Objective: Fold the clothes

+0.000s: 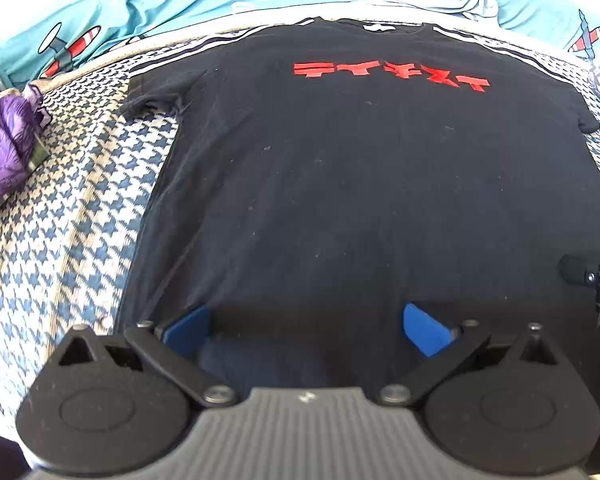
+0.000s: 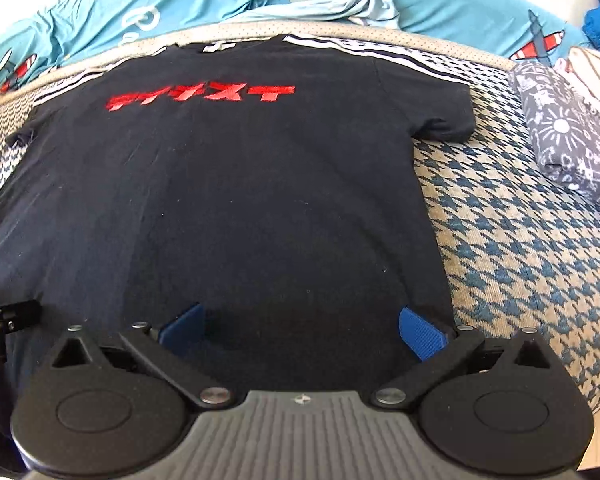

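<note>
1. We see a black short-sleeved T-shirt with red block lettering across the chest (image 1: 380, 184) spread flat, front up, on a bed cover with a blue and cream houndstooth pattern (image 1: 72, 216); its collar lies at the far side and its hem lies nearest to us.
2. We cannot see the hem itself: in both views it runs under the black gripper bodies and their shadow, so its edge stays hidden.
3. Our left gripper (image 1: 306, 330) hangs over the lower part of the shirt with its blue pads (image 1: 422, 330) spread wide apart, nothing between them but flat cloth below; whether the tips touch the fabric we cannot tell.
4. Our right gripper (image 2: 302, 330) stands the same way, its blue pads (image 2: 420, 332) far apart and gripping nothing, close to the shirt's right side edge.
5. Each camera catches only a black piece of the other gripper at the frame edge, cut off.
6. In the left view the shirt's right sleeve is cropped by the frame; in the right view the left sleeve is only partly visible.
7. The red lettering is distorted by the lens and we cannot read it.
8. A turquoise quilt printed with red and white aeroplanes (image 1: 100, 4) is bunched along the far side.
9. A crumpled purple cloth (image 1: 4, 148) lies at the left, cut off by the frame.
10. A folded grey cloth with white print (image 2: 572, 140) lies at the right, well apart from the shirt.
11. We see no container in either view.
</note>
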`<state>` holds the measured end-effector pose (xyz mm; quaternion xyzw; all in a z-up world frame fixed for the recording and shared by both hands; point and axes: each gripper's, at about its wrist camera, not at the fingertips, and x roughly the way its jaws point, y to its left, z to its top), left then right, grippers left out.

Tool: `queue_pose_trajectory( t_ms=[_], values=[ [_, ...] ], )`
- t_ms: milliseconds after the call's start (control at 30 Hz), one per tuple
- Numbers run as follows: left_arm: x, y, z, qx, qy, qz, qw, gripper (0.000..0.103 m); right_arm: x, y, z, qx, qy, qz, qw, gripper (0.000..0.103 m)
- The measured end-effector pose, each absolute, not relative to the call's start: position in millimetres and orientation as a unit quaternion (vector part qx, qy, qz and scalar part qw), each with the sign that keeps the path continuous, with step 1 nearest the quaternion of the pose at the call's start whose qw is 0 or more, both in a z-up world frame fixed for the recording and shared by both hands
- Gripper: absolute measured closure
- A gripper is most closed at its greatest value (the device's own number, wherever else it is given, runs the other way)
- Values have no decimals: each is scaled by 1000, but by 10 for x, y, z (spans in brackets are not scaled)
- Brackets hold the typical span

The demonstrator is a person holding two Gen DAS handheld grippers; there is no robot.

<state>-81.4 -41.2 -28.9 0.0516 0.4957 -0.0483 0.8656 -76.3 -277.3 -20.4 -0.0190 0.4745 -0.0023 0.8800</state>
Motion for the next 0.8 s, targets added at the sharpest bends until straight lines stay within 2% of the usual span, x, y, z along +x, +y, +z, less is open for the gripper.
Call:
queue_pose_trajectory(
  t_ms=[167, 267, 367, 533, 600, 733, 800],
  values=[
    [-723, -419, -246, 45, 489, -67, 868, 0, -658, -2777, -136, -26, 491, 12, 871, 0],
    [-597, -428, -221, 40, 486, -73, 870, 0, -639, -2758, -58, -32, 465, 37, 884, 2],
    [-437, -444, -188, 40, 480, -75, 873, 0, -585, -2713, 19, -45, 439, 57, 896, 9],
    [-130, -509, -155, 62, 464, -70, 881, 0, -343, -2720, 67, -40, 417, 70, 905, 39],
    [-13, -520, -155, 64, 460, -72, 883, 0, -229, -2743, 68, -29, 416, 72, 906, 47],
    [211, -530, -193, 56, 463, -77, 881, 0, -3, -2772, 27, 4, 433, 74, 898, 56],
    [303, -543, -213, 55, 462, -81, 881, 0, 80, -2767, 17, 10, 438, 76, 896, 57]
  ],
)
